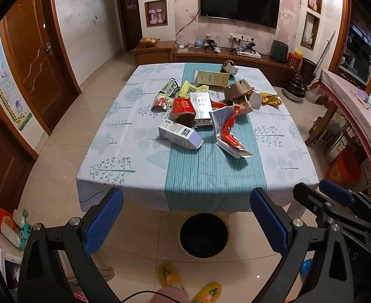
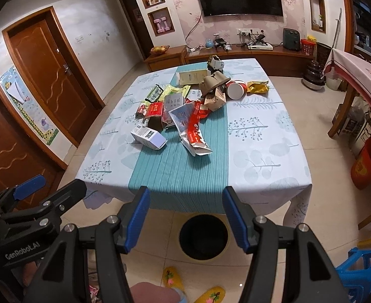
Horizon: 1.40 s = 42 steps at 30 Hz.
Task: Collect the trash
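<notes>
A heap of trash lies mid-table on the tree-print cloth (image 1: 124,156): a white and lilac carton (image 1: 180,134) (image 2: 148,136), a torn red and white packet (image 1: 229,132) (image 2: 194,131), a red box (image 1: 184,108), a paper cup (image 1: 255,99) (image 2: 235,89), brown paper bags (image 1: 237,89), a yellow wrapper (image 1: 270,99). A black round bin (image 1: 204,234) (image 2: 203,236) stands on the floor under the near table edge. My left gripper (image 1: 185,224) is open and empty in front of the table. My right gripper (image 2: 186,218) is open and empty beside it, also seen from the left wrist (image 1: 324,197).
A person's yellow slippers (image 1: 205,289) stand by the bin. An orange bucket (image 2: 368,162) and a second table (image 2: 362,75) are at the right, a blue stool (image 2: 362,272) at the near right. Wooden doors (image 1: 36,58) line the left wall; a TV cabinet (image 1: 236,55) stands behind.
</notes>
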Each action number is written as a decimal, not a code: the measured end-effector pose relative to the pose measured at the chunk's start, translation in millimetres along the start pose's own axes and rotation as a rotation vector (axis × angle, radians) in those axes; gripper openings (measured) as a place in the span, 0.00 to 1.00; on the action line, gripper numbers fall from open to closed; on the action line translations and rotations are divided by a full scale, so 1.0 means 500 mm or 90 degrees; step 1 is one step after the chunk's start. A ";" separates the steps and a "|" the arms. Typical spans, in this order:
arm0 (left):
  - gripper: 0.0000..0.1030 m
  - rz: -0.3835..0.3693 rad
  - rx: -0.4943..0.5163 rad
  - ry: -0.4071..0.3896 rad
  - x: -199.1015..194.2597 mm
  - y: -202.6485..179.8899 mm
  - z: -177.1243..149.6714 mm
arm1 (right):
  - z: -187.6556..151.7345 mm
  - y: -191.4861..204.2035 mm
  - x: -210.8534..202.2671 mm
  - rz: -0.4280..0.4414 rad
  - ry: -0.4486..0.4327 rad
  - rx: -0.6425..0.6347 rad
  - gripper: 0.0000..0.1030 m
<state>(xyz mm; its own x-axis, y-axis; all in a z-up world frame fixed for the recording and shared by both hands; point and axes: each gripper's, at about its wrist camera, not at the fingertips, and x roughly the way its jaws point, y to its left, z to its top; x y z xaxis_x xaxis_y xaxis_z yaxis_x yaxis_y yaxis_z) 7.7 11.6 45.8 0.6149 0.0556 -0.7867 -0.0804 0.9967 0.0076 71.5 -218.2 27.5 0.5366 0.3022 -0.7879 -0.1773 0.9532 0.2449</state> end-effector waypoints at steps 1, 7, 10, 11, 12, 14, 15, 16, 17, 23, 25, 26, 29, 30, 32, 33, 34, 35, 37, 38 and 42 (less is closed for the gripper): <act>0.96 -0.001 0.003 -0.004 0.002 0.003 0.006 | 0.003 0.002 0.003 0.001 0.000 0.002 0.58; 0.96 -0.007 0.020 -0.014 0.040 0.012 0.053 | 0.030 0.012 0.033 -0.003 0.002 0.002 0.58; 0.96 -0.016 0.022 0.009 0.082 0.021 0.084 | 0.056 0.009 0.054 -0.015 -0.003 0.012 0.58; 0.96 -0.019 0.022 0.017 0.096 0.024 0.094 | 0.063 0.007 0.059 -0.018 -0.003 0.018 0.58; 0.96 -0.021 0.023 0.024 0.116 0.031 0.109 | 0.072 0.004 0.068 -0.021 -0.002 0.025 0.58; 0.96 -0.021 0.021 0.035 0.146 0.042 0.131 | 0.087 0.002 0.085 -0.024 0.002 0.035 0.58; 0.96 -0.023 0.016 0.046 0.164 0.049 0.142 | 0.096 0.002 0.099 -0.025 0.007 0.039 0.58; 0.96 -0.027 0.008 0.059 0.183 0.056 0.152 | 0.102 0.002 0.112 -0.026 0.012 0.041 0.58; 0.96 -0.032 -0.003 0.073 0.204 0.064 0.164 | 0.108 0.003 0.124 -0.027 0.016 0.043 0.58; 0.96 -0.030 -0.089 0.173 0.351 0.107 0.202 | 0.150 0.002 0.203 -0.033 0.037 0.055 0.58; 0.96 -0.034 -0.113 0.205 0.398 0.114 0.207 | 0.165 -0.001 0.232 -0.036 0.046 0.059 0.58; 0.96 -0.038 -0.124 0.218 0.420 0.115 0.210 | 0.172 -0.003 0.246 -0.037 0.051 0.062 0.58; 0.96 -0.032 -0.144 0.249 0.478 0.116 0.221 | 0.190 -0.011 0.286 -0.034 0.067 0.068 0.58; 0.96 -0.028 -0.153 0.263 0.502 0.116 0.223 | 0.195 -0.013 0.300 -0.035 0.074 0.068 0.58; 0.96 -0.019 -0.168 0.284 0.541 0.117 0.227 | 0.203 -0.017 0.320 -0.033 0.083 0.072 0.58; 0.96 -0.017 -0.176 0.293 0.554 0.118 0.229 | 0.208 -0.021 0.332 -0.030 0.088 0.074 0.58; 0.96 -0.014 -0.187 0.305 0.573 0.121 0.229 | 0.213 -0.024 0.343 -0.027 0.094 0.076 0.58; 0.96 -0.011 -0.197 0.314 0.588 0.123 0.229 | 0.216 -0.026 0.352 -0.024 0.098 0.075 0.58; 0.96 -0.008 -0.217 0.331 0.616 0.126 0.227 | 0.226 -0.028 0.368 -0.024 0.100 0.062 0.58; 0.96 -0.005 -0.224 0.338 0.627 0.126 0.226 | 0.230 -0.028 0.377 -0.027 0.101 0.052 0.58; 0.97 -0.027 -0.245 0.332 0.655 0.126 0.229 | 0.248 -0.031 0.417 -0.014 0.115 0.015 0.64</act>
<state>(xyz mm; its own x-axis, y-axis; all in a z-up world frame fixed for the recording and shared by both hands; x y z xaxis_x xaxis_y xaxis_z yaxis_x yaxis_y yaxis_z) 293.8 99.4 -141.0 0.1701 -0.1164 -0.9785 -0.3992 0.8997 -0.1764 288.7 -168.7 -70.5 0.3831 0.2771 -0.8812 -0.1463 0.9601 0.2383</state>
